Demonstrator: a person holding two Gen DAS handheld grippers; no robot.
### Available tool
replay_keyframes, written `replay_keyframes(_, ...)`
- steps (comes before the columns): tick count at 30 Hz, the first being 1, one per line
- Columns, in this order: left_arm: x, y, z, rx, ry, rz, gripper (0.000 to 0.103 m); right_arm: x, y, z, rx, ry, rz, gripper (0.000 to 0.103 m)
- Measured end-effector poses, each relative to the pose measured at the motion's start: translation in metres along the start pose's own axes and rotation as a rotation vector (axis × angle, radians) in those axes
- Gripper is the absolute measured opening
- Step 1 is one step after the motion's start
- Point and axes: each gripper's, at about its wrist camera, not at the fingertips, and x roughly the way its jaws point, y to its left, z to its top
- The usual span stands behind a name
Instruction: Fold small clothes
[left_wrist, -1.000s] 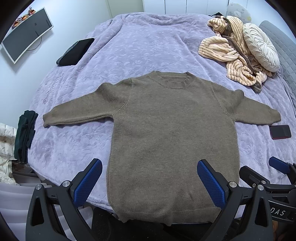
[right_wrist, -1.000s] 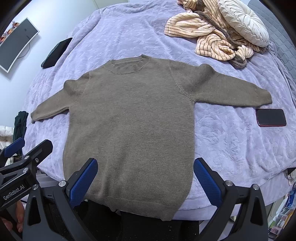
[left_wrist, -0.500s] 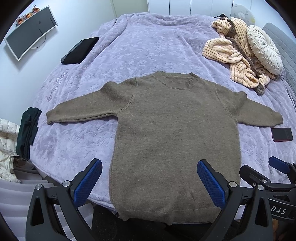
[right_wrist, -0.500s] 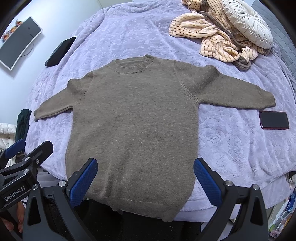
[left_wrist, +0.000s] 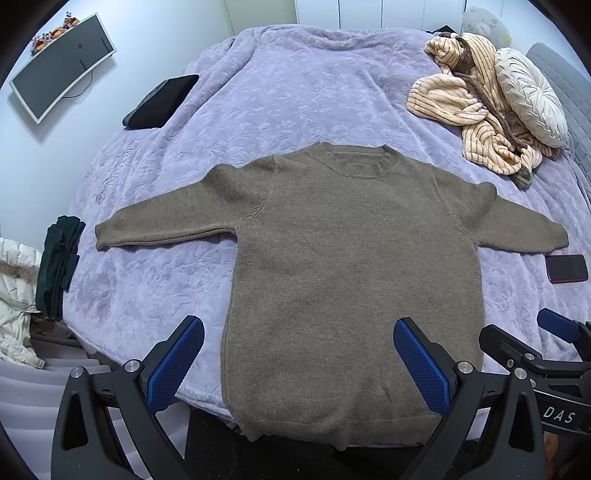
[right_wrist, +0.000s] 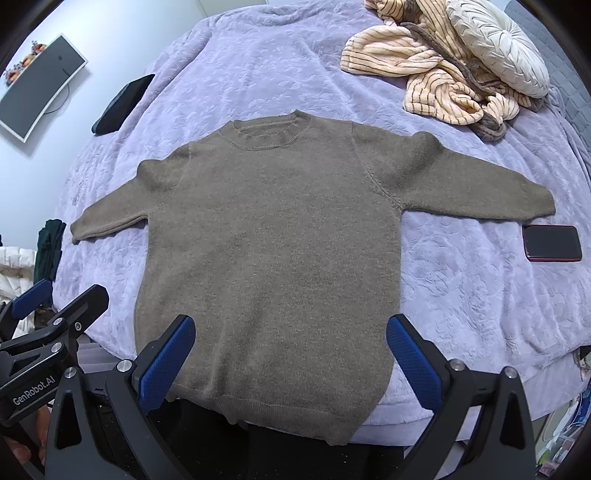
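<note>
A brown knitted sweater (left_wrist: 351, 266) lay flat and face up on the lilac bedspread (left_wrist: 280, 92), both sleeves stretched out to the sides, the ribbed collar toward the far end and the hem hanging slightly over the near edge of the bed; the left gripper (left_wrist: 299, 362) hovered above the hem with its blue-padded fingers (left_wrist: 173, 365) spread wide and holding nothing; the right gripper (right_wrist: 291, 358) hung beside it, likewise wide apart and empty, its pads (right_wrist: 410, 362) framing the lower body of the sweater (right_wrist: 266, 251); neither tool touched the fabric; a red-cased phone (right_wrist: 552, 243) rested on the bedspread just below the cuff of the sleeve on the right; a striped cream blanket (left_wrist: 469, 122) lay bunched at the far right corner, with a round pleated cushion (left_wrist: 530, 99) against it; a black folded item (left_wrist: 160, 101) sat at the far left, well apart from the sweater; a curved monitor (left_wrist: 61, 64) hung on the pale wall beyond.
</note>
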Motion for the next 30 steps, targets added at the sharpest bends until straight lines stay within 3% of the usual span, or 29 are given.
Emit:
replay_keyframes(19,0.017,0.003,0.009,0.000,0.041,-0.034,0.103,0.016,0.003,0.007,0.012,0.041,-0.013,0.103)
replay_keyframes(26,0.039,0.029,0.014,-0.075,0.091,-0.156,0.103,0.024,0.012,0.012,0.005,0.064,-0.022,0.103)
replay_keyframes(30,0.059,0.050,0.018,-0.094,0.117,-0.189,0.103,0.034,0.027,0.015,0.008,0.079,-0.038,0.103)
